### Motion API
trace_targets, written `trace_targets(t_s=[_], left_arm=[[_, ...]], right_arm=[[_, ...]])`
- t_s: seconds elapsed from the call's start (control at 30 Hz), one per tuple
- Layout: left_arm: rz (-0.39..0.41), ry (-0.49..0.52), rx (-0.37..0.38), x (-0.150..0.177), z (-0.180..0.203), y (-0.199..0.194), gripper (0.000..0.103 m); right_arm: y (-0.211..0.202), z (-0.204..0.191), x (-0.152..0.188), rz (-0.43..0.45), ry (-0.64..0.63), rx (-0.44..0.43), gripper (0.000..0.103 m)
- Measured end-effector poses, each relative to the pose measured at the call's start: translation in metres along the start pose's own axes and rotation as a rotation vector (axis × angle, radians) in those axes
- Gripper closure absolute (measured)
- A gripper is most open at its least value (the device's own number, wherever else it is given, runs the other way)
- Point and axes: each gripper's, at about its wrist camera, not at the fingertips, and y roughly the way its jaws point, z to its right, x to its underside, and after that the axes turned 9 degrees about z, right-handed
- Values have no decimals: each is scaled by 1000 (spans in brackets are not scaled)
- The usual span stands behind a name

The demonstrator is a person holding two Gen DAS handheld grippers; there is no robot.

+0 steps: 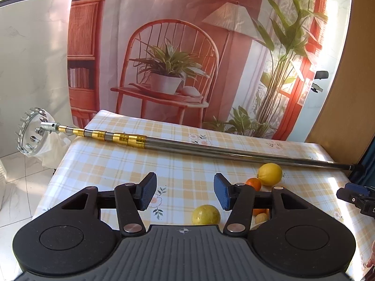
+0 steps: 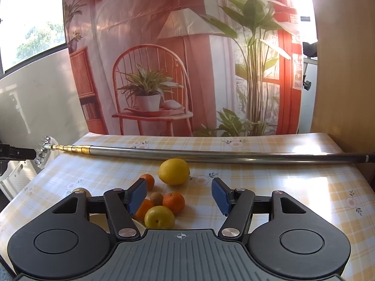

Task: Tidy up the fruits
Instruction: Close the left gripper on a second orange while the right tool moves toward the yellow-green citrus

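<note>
Fingers (image 2: 138,196) of the right gripper (image 2: 179,196) stand wide apart with nothing between the blue pads, hovering above a checked yellow tablecloth (image 2: 293,194). The left gripper (image 1: 185,193) shows the same: jaws spread wide, empty, held over the cloth.

Nearest the right gripper sits a small yellow fruit (image 2: 159,217), just ahead of the gripper body. Beside it, partly hidden behind the left pad, an orange (image 2: 143,209) peeks out. Just beyond lies a tangerine (image 2: 174,201), touching or almost touching a small brownish fruit (image 2: 156,198). Another tangerine (image 2: 148,180) rests further back, by the tip of the left pad. Behind the cluster is a big lemon (image 2: 174,171), the largest fruit on the table. Off to the left, a pale round fruit (image 2: 80,190) shows over the gripper's linkage, well apart from the rest.

From the left wrist view, a yellow-green fruit (image 1: 206,215) lies just ahead of that gripper, alone.

Further back, a long telescopic pole (image 2: 211,155) with gold-coloured collars lies across the table, its toothed ring head (image 1: 30,132) overhanging the left edge. Behind everything hangs a printed backdrop (image 2: 187,58) of a chair, lamp and plants.
</note>
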Motion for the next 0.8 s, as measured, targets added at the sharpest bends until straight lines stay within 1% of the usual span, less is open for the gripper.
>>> trace_targets(t_s=[0.1,0.17,0.23,0.33,0.37,0.43,0.5,0.6,0.7,0.8], left_arm=[[-17,44,-24,2,3,11,44],[-27,76,-56,4,5,20,44],[-48,68,-72,7,3,29,35],[-61,23,-33,10,-5,37,32],[-57,6,-15,12,-7,40,31],[-40,-11,10,15,-8,42,26],[-28,-16,27,16,-8,45,22],[-47,-28,42,15,-7,52,22],[-77,-64,70,12,-4,62,22],[-94,-41,92,7,8,73,22]], right_arm=[[9,-2,-1,-21,-16,5,43],[13,-7,0,-34,-33,11,42],[18,-12,2,-46,-46,13,40],[25,-16,3,-67,-65,17,40],[27,-17,3,-75,-72,12,40],[32,-18,1,-84,-80,8,40],[38,-16,-2,-95,-77,12,40],[48,-11,-4,-116,-54,-5,41],[59,-9,-4,-140,-55,-9,42],[70,-6,-6,-161,-57,-16,46]])
